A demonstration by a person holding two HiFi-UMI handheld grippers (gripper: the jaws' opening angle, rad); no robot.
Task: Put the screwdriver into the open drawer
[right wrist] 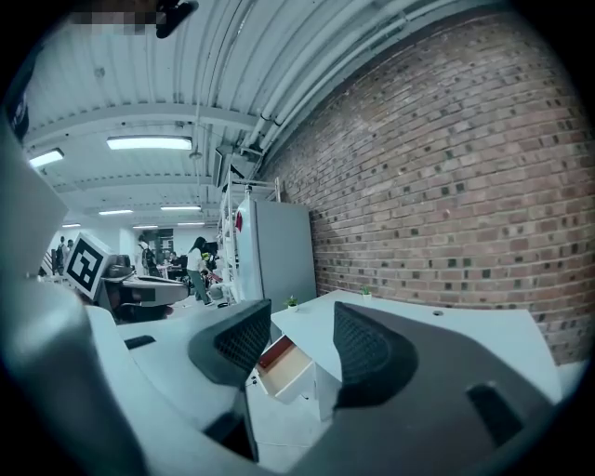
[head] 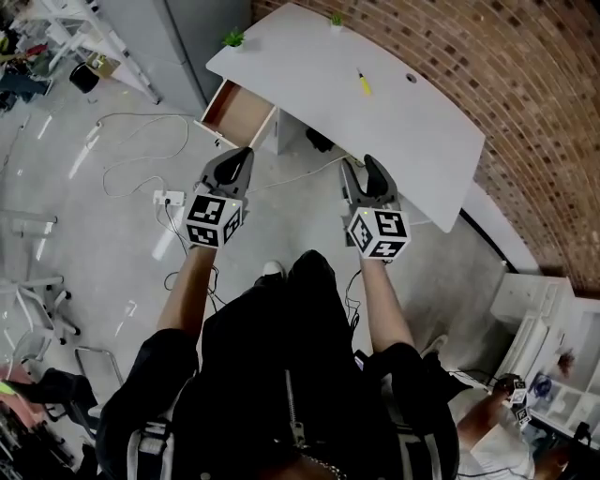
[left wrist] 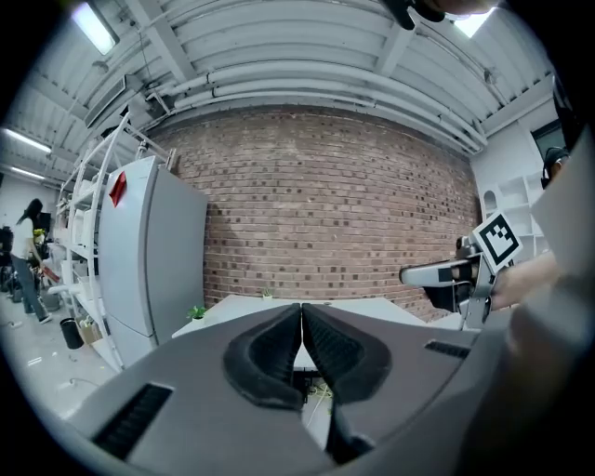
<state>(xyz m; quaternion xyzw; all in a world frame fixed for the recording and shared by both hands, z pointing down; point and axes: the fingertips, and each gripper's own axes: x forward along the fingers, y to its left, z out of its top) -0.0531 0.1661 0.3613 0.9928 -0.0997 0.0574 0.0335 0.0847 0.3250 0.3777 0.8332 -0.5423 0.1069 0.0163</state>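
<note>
A yellow-handled screwdriver lies on the white desk, toward its far side. The desk's drawer hangs open at the left end, wood-lined and empty as far as I can see; it also shows in the right gripper view as the open drawer. My left gripper is held in the air short of the desk, jaws shut with nothing between them. My right gripper floats near the desk's front edge, jaws open and empty. Both are well away from the screwdriver.
Two small potted plants stand at the desk's far corners. A brick wall runs behind the desk. Cables and a power strip lie on the floor. A grey cabinet stands left of the desk. Another person sits at lower right.
</note>
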